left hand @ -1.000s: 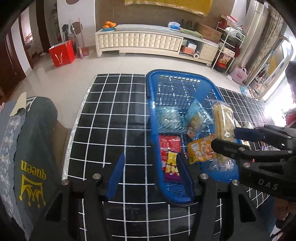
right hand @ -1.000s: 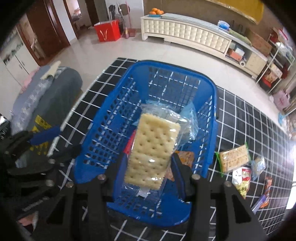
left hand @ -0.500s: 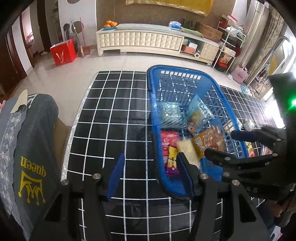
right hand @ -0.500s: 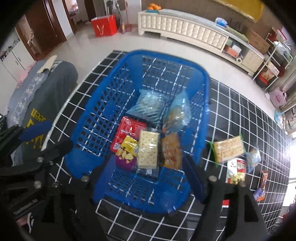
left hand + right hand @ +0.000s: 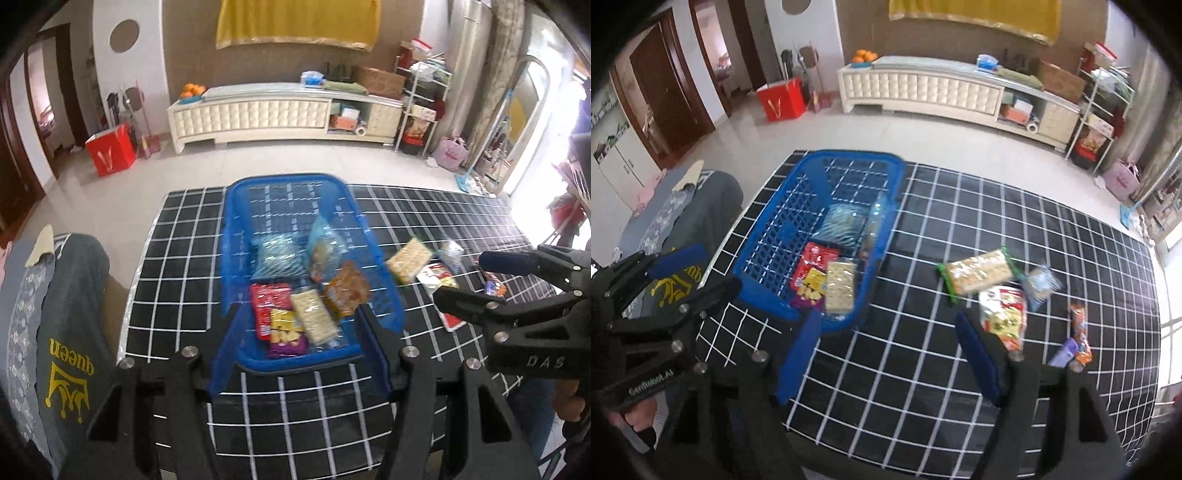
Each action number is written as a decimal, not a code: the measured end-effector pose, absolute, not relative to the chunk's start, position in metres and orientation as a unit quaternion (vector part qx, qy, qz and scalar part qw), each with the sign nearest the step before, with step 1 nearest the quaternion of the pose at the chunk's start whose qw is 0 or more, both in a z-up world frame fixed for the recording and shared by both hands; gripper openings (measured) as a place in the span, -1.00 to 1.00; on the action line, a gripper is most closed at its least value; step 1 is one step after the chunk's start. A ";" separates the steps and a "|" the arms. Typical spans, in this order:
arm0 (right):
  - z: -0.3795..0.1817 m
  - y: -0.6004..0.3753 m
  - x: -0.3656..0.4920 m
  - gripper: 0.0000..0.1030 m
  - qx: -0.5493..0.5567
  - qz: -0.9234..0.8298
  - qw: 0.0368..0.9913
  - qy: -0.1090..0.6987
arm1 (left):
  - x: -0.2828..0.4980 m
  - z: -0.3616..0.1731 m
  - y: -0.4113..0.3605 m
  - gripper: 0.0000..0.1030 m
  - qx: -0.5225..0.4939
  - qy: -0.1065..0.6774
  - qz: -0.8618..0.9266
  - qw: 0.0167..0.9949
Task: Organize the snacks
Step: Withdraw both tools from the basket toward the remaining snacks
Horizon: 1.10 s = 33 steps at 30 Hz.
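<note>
Both tools empty, jaws apart: right tool hangs over bare tabletop facing the loose cracker pack, likely next for the blue basket, left tool framing its near end.

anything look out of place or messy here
Nothing is spilled or damaged. The oddity is unfinished sorting: a cracker pack, a red-and-white packet, a small blue packet and an orange packet lie loose on the grid tablecloth, outside the blue basket. Both grippers are open and empty.
</note>
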State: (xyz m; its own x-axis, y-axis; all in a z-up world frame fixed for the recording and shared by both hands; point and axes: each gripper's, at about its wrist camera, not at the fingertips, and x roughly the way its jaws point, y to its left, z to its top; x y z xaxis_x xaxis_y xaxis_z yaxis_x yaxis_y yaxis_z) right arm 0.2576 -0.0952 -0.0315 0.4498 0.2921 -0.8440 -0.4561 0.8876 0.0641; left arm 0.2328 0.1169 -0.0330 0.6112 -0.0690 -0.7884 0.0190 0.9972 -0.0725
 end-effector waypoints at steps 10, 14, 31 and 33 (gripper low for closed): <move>-0.015 -0.182 0.245 0.53 -0.043 0.161 0.895 0.415 | 0.230 -0.017 0.044 0.26 -0.009 0.425 -0.070 0.902; -0.023 -0.210 0.251 0.53 -0.056 0.157 0.891 0.423 | 0.232 -0.014 0.018 0.26 -0.007 0.415 -0.091 0.905; -0.079 -0.326 0.285 0.62 0.016 0.106 0.858 0.502 | 0.272 -0.063 -0.097 0.26 -0.001 0.480 -0.143 0.865; -0.088 -0.329 0.292 0.62 0.014 0.107 0.852 0.513 | 0.279 -0.073 -0.108 0.26 0.007 0.490 -0.144 0.860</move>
